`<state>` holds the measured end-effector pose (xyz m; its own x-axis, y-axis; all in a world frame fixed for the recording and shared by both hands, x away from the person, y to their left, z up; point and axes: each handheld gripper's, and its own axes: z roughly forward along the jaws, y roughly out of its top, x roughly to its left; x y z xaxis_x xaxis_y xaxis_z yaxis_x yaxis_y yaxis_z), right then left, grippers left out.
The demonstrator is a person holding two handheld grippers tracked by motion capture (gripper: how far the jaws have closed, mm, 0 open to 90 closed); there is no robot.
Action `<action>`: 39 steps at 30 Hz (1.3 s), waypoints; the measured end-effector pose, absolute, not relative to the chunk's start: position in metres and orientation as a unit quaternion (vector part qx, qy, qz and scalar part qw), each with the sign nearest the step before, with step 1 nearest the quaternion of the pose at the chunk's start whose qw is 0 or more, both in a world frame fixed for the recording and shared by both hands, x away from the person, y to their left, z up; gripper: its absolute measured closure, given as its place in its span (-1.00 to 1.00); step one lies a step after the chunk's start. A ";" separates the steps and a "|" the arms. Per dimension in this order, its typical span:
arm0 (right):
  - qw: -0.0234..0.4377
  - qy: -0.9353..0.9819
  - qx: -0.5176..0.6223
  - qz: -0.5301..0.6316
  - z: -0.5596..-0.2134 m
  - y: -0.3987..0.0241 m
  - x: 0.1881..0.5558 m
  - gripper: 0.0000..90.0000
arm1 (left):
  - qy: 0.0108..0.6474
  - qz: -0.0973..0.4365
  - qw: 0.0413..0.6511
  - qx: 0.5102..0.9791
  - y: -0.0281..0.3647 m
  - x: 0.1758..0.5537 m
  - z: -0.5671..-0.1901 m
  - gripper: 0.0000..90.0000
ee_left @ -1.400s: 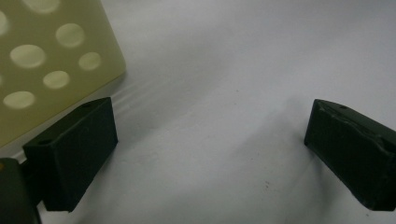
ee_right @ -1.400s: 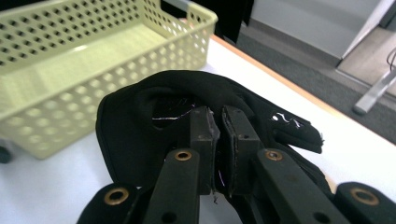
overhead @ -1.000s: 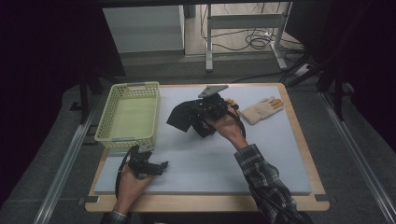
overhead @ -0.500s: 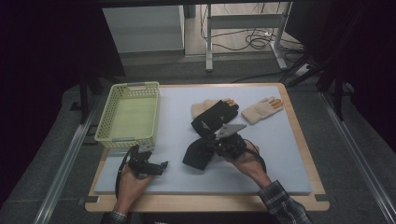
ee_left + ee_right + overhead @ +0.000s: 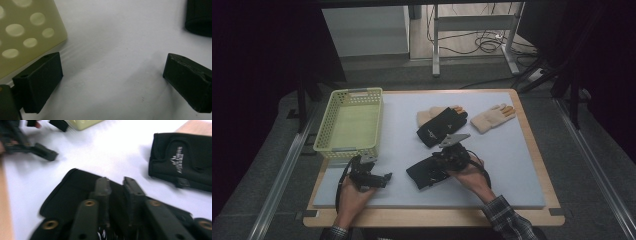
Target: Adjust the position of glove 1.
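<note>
Lowering a black glove (image 5: 428, 172) onto the tabletop (image 5: 512, 165), the right gripper (image 5: 115, 185) pinches its fabric between nearly closed fingers that have just eased; release should wait until it lies flat. Left gripper (image 5: 112, 72) idles, fingers wide, empty.

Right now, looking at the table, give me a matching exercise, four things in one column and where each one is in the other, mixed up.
Things:
1. yellow basket
2. beige glove
3. black glove with white logo
4. black glove under the right gripper

Places:
A. lying across another beige glove
B. far right of the mat
C. near middle of the mat
D. left side, by the mat's edge

Pairs: 1-D, 2-B, 3-A, 4-C
</note>
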<state>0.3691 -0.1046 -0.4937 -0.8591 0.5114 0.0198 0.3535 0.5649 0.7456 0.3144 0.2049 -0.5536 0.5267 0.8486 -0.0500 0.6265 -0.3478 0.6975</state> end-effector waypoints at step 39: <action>0.121 0.856 0.310 0.397 -0.507 -0.156 0.363 0.86 | 0.459 0.162 0.340 0.804 0.205 0.314 -0.554 -0.94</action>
<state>0.3632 -0.1555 -0.5074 -0.7785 0.6265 0.0383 0.4342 0.4934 0.7537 0.3144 0.2048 -0.5536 0.5262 0.8488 -0.0518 0.6281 -0.3469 0.6965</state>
